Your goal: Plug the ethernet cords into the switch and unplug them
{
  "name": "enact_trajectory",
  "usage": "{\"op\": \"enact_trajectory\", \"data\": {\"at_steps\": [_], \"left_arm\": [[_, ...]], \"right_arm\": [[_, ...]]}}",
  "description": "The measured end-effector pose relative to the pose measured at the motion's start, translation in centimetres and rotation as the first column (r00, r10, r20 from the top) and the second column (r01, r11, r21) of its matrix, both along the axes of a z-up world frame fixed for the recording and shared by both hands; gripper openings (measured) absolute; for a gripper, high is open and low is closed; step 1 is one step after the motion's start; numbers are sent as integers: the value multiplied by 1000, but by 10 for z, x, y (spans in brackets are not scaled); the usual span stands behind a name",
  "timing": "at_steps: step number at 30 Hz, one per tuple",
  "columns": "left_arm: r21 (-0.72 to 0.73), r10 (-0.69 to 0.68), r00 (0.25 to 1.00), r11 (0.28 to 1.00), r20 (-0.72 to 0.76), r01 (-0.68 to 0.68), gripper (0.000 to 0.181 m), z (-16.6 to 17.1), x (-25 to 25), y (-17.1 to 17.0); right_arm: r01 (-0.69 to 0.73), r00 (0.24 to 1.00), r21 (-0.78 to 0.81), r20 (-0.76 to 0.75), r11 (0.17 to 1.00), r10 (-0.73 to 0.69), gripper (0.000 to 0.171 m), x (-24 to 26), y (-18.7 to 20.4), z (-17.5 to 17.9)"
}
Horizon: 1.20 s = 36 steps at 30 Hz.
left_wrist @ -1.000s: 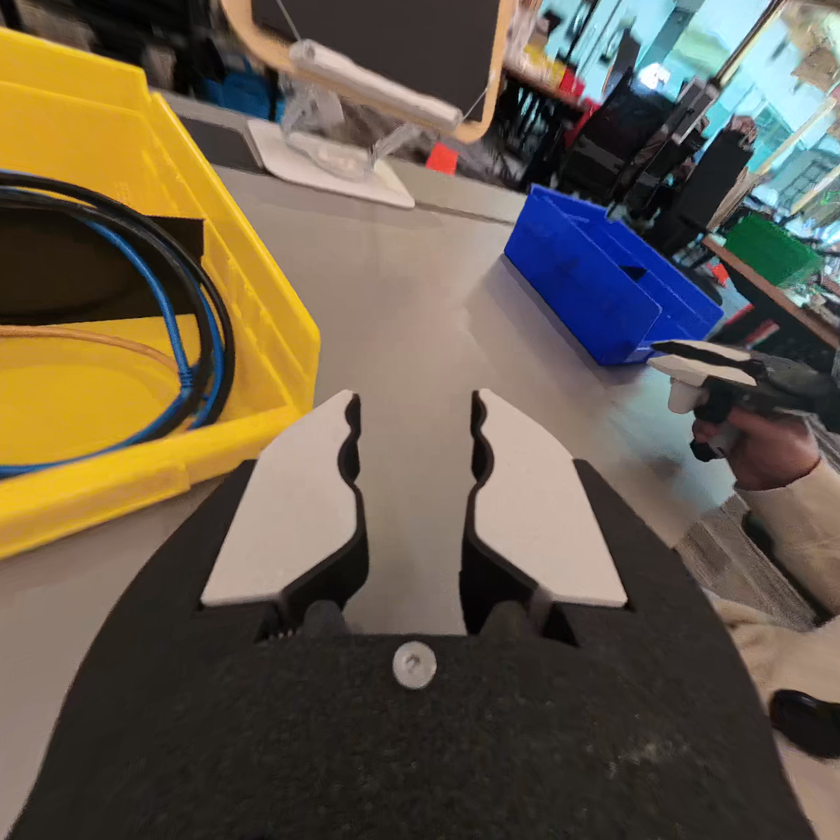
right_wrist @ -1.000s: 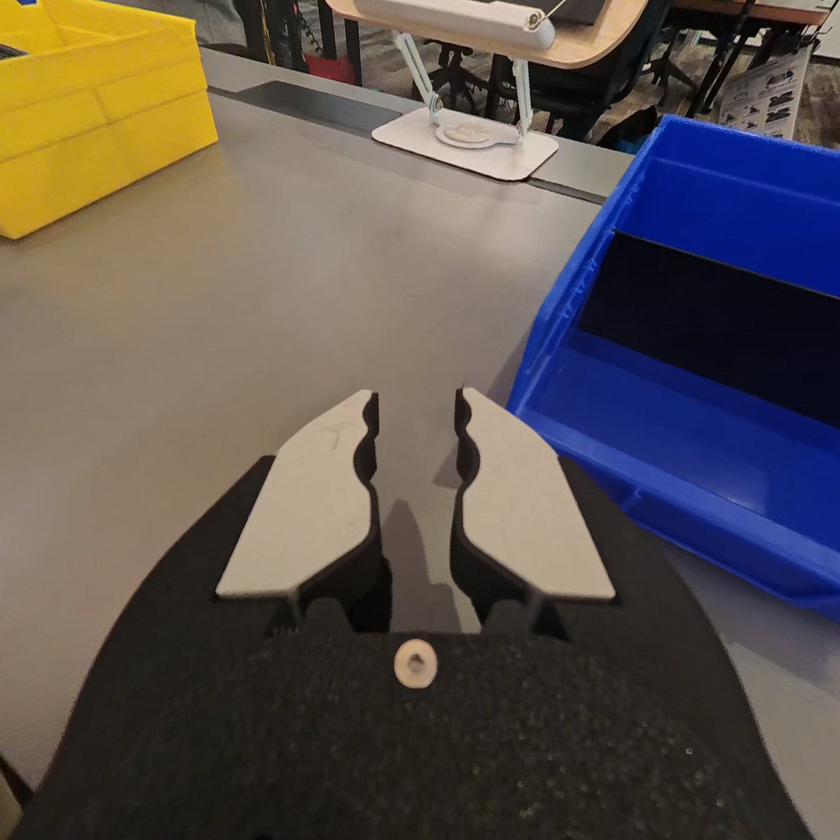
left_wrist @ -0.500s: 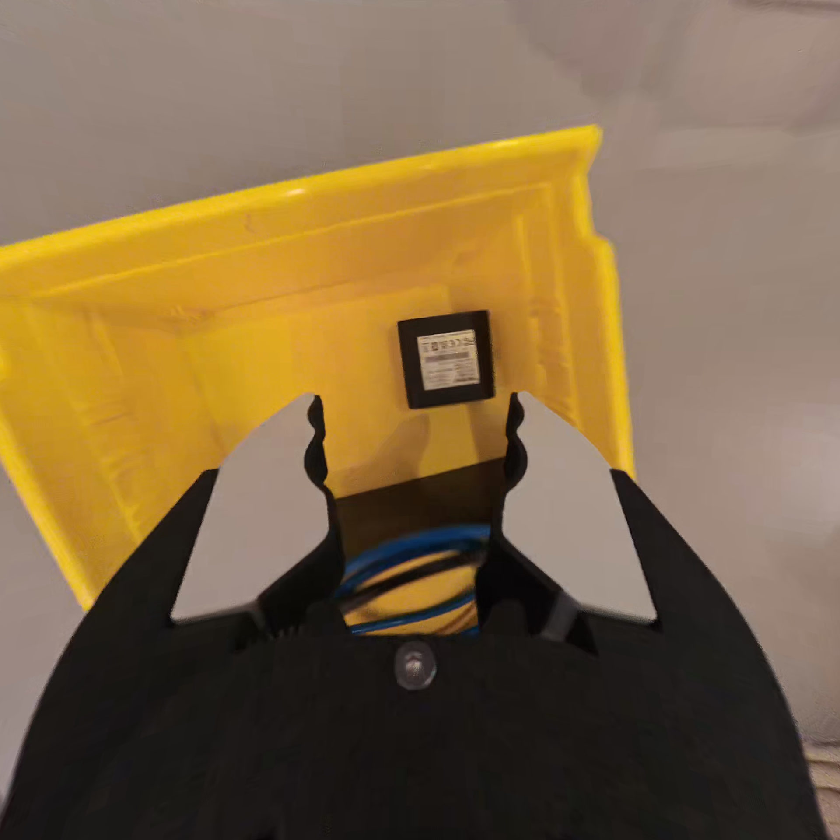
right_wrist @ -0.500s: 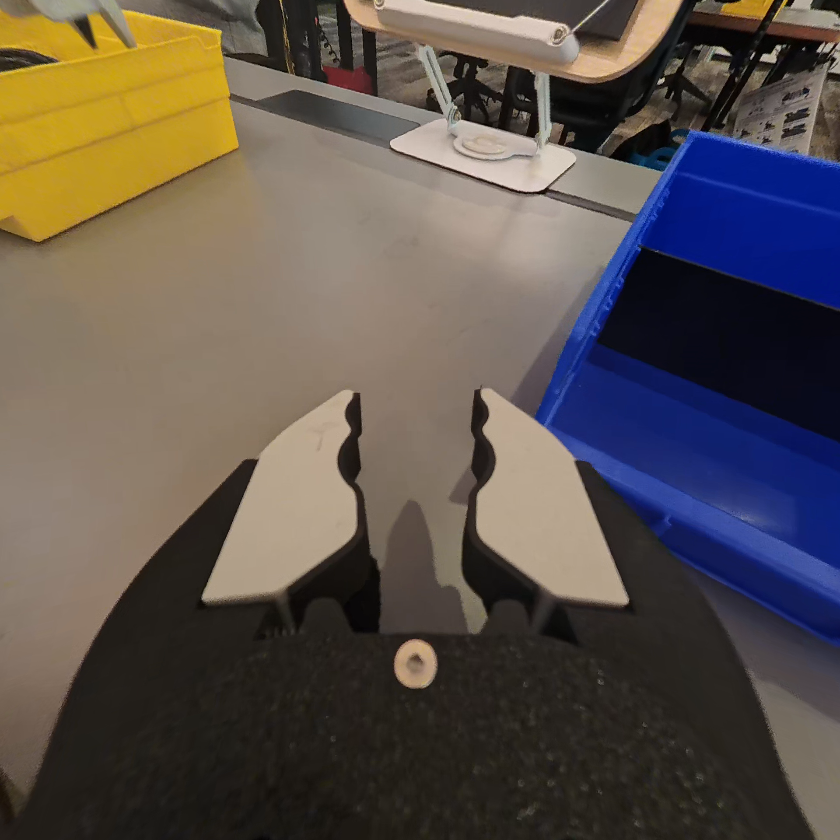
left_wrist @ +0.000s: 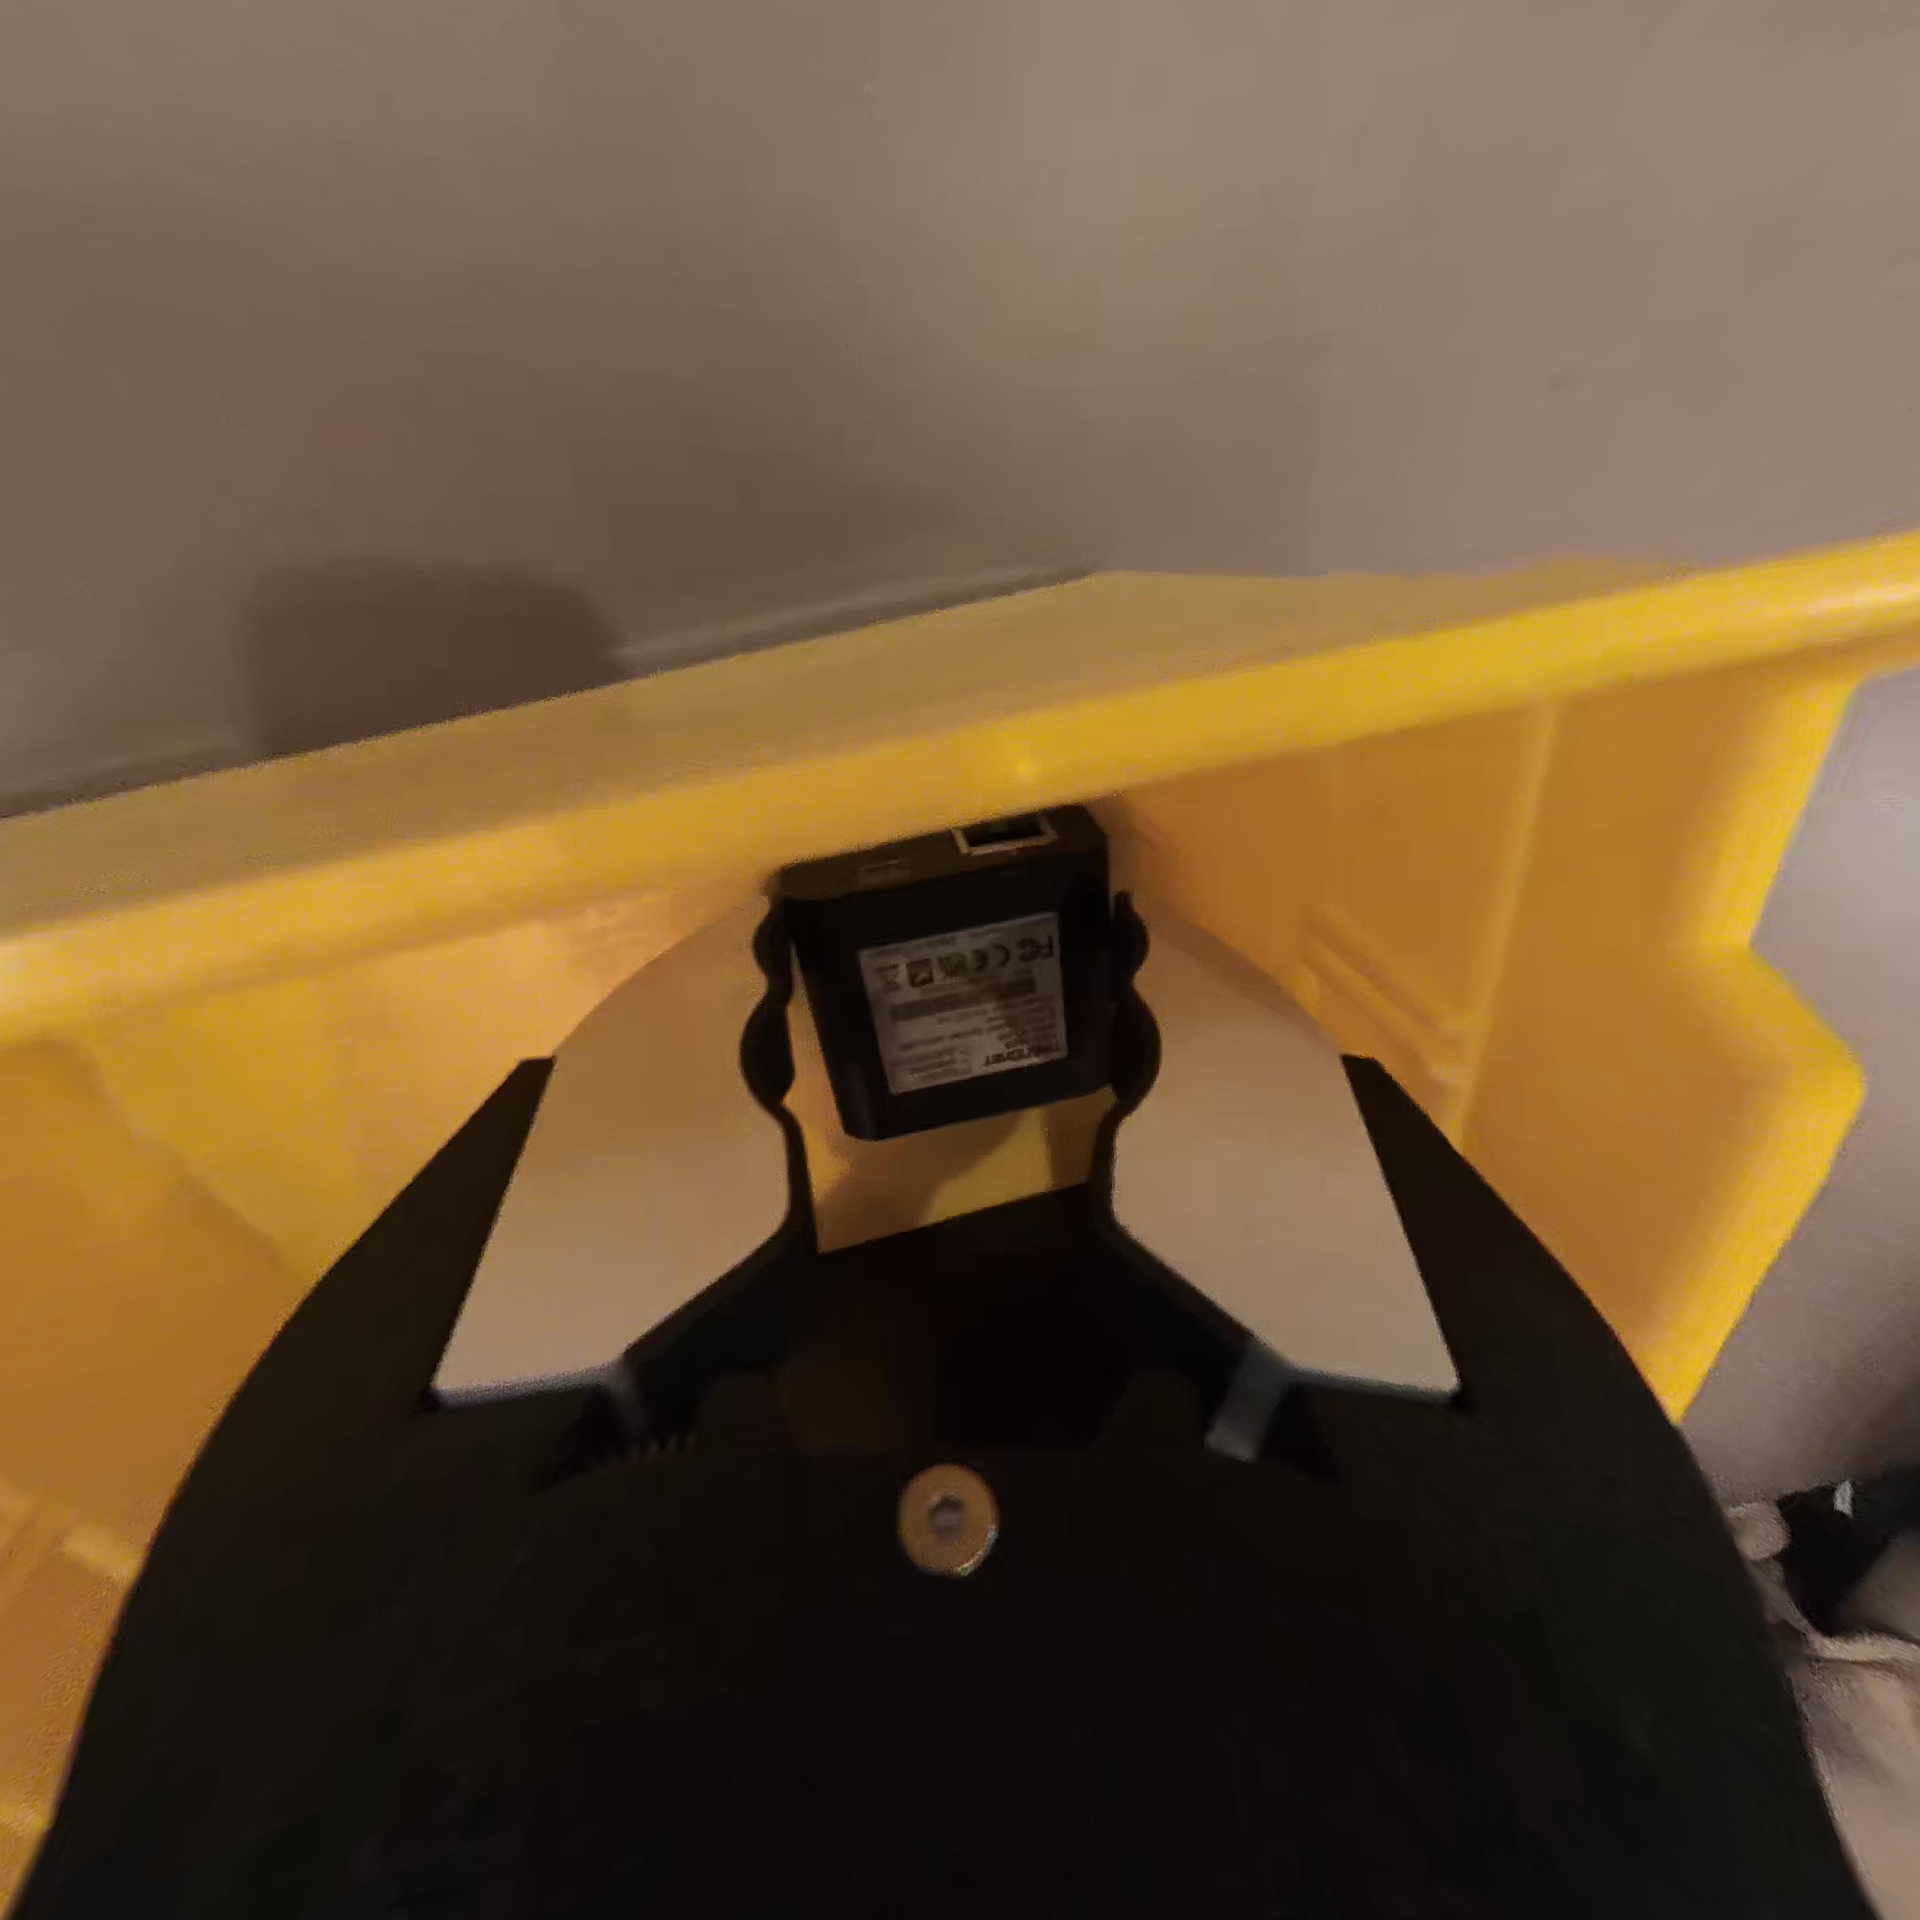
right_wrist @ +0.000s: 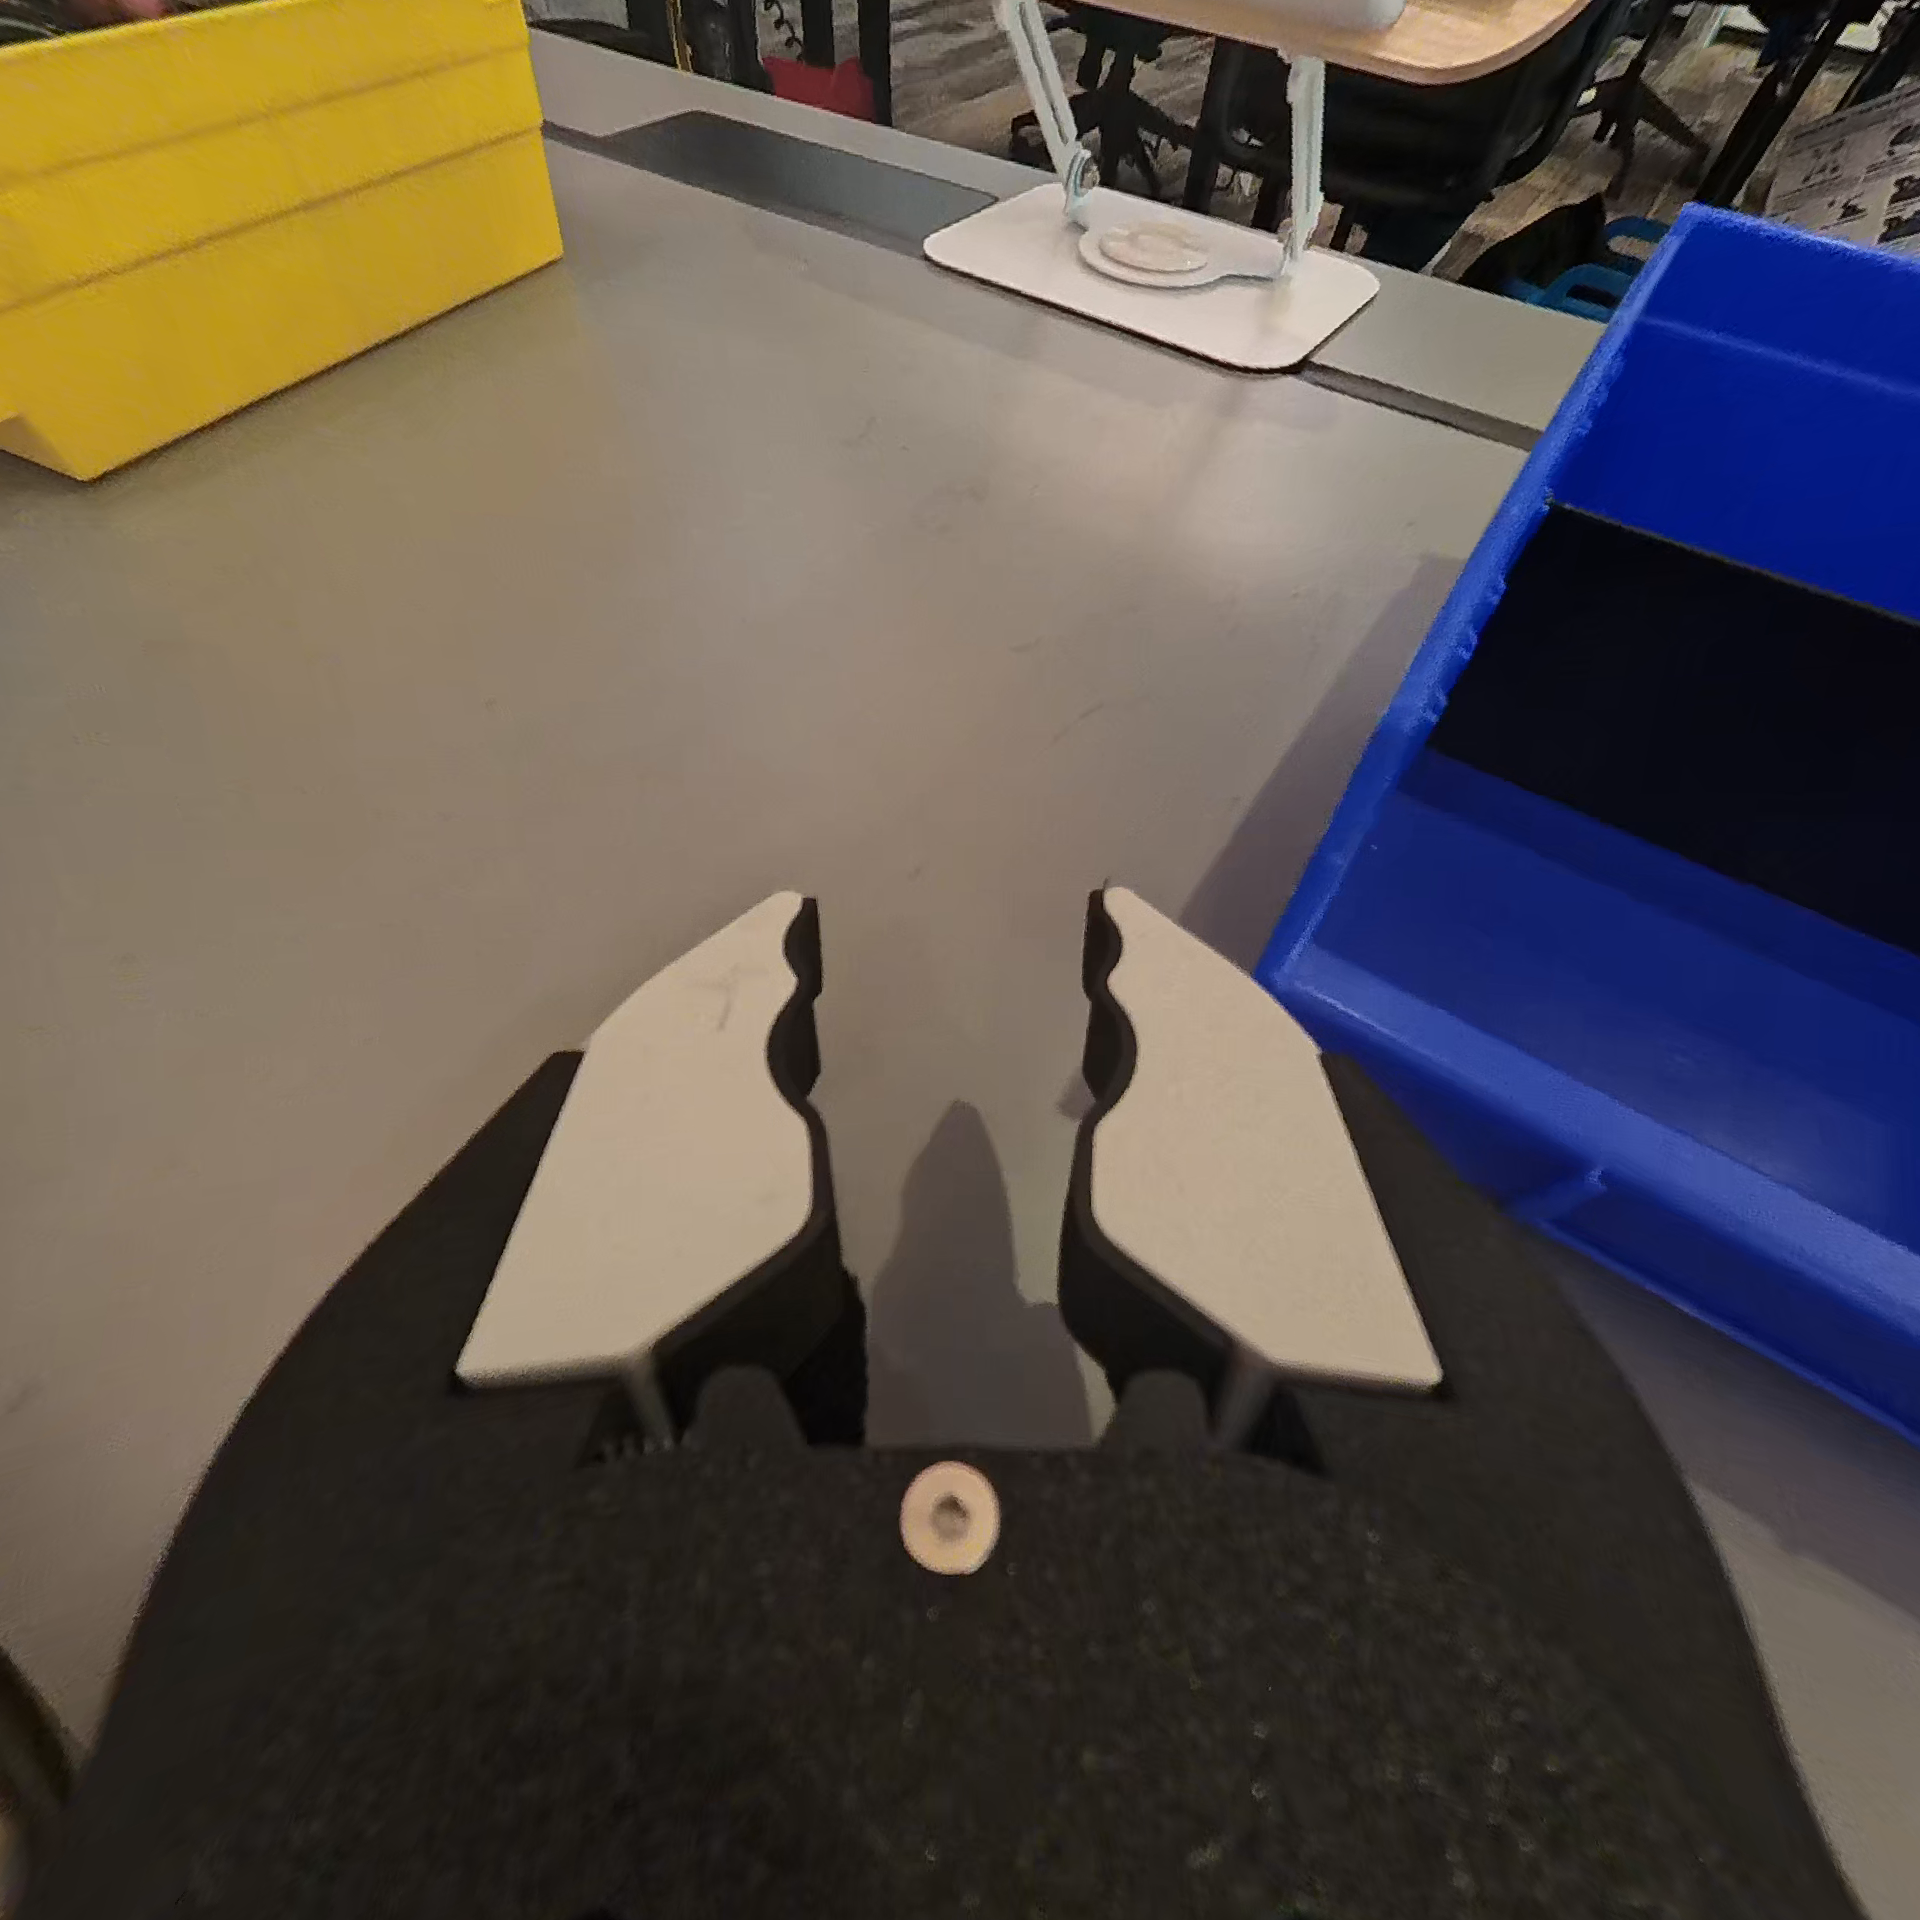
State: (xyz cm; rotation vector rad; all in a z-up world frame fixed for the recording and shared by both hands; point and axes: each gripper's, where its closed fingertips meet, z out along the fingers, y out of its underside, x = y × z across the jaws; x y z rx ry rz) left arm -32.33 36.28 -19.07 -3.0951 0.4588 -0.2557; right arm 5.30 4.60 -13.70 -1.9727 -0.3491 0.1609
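In the left wrist view a small black switch [left_wrist: 961,997] with a white label lies inside the yellow bin [left_wrist: 727,769], up against its wall, with a port on its far end. My left gripper [left_wrist: 945,935] is open, and its fingertips stand on either side of the switch, close to its sides. The ethernet cords are hidden behind the gripper. My right gripper [right_wrist: 951,914] is open and empty, low over the grey table [right_wrist: 727,623], between the two bins.
A blue bin [right_wrist: 1662,1039] with a dark divider stands just right of the right gripper. The yellow bin also shows at the far left of the right wrist view [right_wrist: 260,208]. A white stand base [right_wrist: 1153,270] sits at the table's far edge. My right fingertips sit around 50 cm from my left ones.
My left gripper swung from the table into the yellow bin and dropped around the switch. The right gripper opened a little wider and shifted slightly.
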Motion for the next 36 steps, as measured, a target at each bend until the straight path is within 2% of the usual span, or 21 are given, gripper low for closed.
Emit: {"op": "enact_trajectory", "data": {"at_steps": [5,10,13,16,19,22,25,27,31,34,36], "left_arm": [[-23,-77,997,997,-10,77,57,0,-4,0],[-6,-37,998,999,51,37,57,5,-17,1],[46,-7,991,999,133,1,57,23,-25,4],[144,-1,958,989,286,-42,57,61,-27,8],[272,-34,850,953,526,-130,57,115,-13,7],[346,-125,650,911,750,-224,57,168,17,-15],[355,-205,478,901,854,-249,57,196,59,-53],[389,-255,430,884,866,-259,57,205,91,-78],[621,-438,540,753,719,-216,57,203,160,-129],[713,-513,594,684,619,-152,57,198,203,-165],[747,-548,607,654,576,-119,56,197,223,-182]], "right_arm": [[-10,1000,-9,6,1000,10,49,-5,0,-2],[2,1000,-1,17,1000,-2,48,-1,-1,-1],[3,1000,2,7,1000,-3,48,-1,0,1],[-6,1000,9,21,1000,6,47,-4,1,1],[-31,999,21,19,999,30,47,-15,7,3],[-77,996,36,-39,996,79,46,-36,20,11],[-164,981,46,-101,985,168,46,-69,40,26],[-220,967,95,-113,971,230,46,-92,58,50],[-299,941,197,-102,934,323,45,-137,92,96],[-308,940,203,-84,930,330,47,-153,114,104],[-310,931,231,-123,922,344,46,-156,118,110]]}}
